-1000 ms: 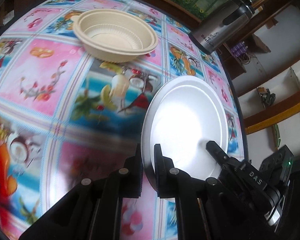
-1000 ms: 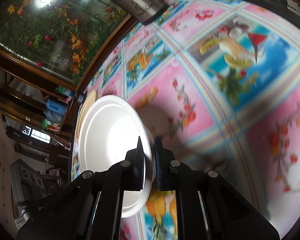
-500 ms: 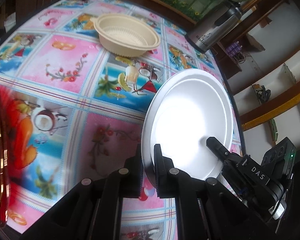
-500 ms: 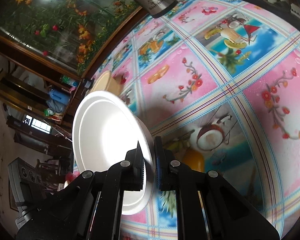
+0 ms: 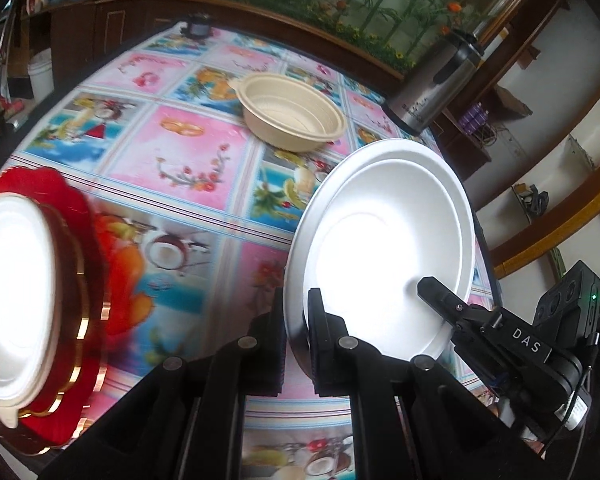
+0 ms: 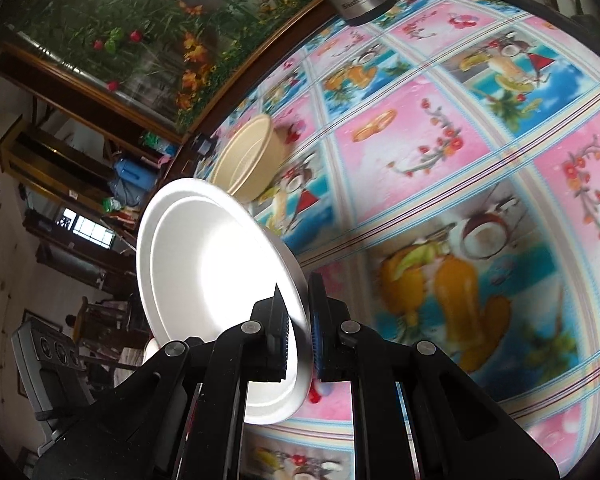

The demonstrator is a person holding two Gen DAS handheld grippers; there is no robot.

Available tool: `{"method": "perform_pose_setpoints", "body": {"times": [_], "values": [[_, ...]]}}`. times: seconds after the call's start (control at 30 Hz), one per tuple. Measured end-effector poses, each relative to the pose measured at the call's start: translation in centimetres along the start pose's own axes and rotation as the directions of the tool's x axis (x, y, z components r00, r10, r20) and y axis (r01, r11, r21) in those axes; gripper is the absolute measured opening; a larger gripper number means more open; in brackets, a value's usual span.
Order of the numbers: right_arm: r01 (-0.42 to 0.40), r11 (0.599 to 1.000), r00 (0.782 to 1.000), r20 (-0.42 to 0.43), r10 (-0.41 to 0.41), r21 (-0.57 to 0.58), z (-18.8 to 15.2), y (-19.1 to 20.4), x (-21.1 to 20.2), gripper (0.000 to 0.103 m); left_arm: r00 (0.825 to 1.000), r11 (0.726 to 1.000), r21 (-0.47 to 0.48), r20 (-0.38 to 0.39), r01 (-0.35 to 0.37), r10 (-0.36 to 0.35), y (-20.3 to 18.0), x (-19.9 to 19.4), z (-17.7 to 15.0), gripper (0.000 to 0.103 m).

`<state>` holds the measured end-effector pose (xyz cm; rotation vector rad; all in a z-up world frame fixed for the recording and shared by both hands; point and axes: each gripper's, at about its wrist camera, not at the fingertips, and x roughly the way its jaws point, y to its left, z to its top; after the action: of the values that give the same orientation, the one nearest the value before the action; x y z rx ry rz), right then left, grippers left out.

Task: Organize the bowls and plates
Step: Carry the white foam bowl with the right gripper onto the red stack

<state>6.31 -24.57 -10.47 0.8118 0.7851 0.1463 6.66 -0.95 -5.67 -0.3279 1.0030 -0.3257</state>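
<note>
Left claw (image 5: 296, 332) and right claw (image 6: 298, 334) each pinch the white plate's (image 5: 384, 248) rim, tilted above the tabletop (image 5: 204, 152); beige bowl (image 5: 292, 118) beyond the plate; red plate (image 5: 80, 280) left of it.

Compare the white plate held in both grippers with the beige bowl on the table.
The white plate is shallow with a wide flat rim; the beige bowl is deeper, with ridged inner walls.
The plate hangs tilted above the tablecloth, pinched at its rim by the left gripper and the right gripper; the bowl rests upright on the tablecloth, untouched.
The plate is white, the bowl beige.
Both are round and hold nothing.
</note>
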Motion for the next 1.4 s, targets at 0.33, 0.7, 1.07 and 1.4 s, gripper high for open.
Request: {"method": "perform_pose_setpoints", "body": {"times": [0.33,0.7,1.07,1.4], "values": [[-0.048,0.997,0.997,-0.055,0.045,-0.058,-1.9,4.2,1.6,0.009,0.995,0.998,-0.036,0.084,-0.044,0.047,3.5,-3.7,-0.1,0.008],[-0.109,0.989,0.987,-0.130,0.096,-0.102,-3.0,9.6,4.2,0.009,0.978,0.991,-0.093,0.179,-0.092,0.107,7.8,-7.6,-0.2,0.008],[-0.213,0.958,0.952,-0.263,0.159,-0.191,-6.4,17.2,8.9,0.009,0.947,0.965,-0.192,0.233,-0.176,0.219,14.4,-13.4,-0.5,0.008],[-0.257,0.932,0.922,-0.355,0.157,-0.255,-8.4,22.0,11.4,0.009,0.952,0.956,-0.238,0.210,-0.170,0.221,17.3,-15.6,-0.7,0.009]]}}
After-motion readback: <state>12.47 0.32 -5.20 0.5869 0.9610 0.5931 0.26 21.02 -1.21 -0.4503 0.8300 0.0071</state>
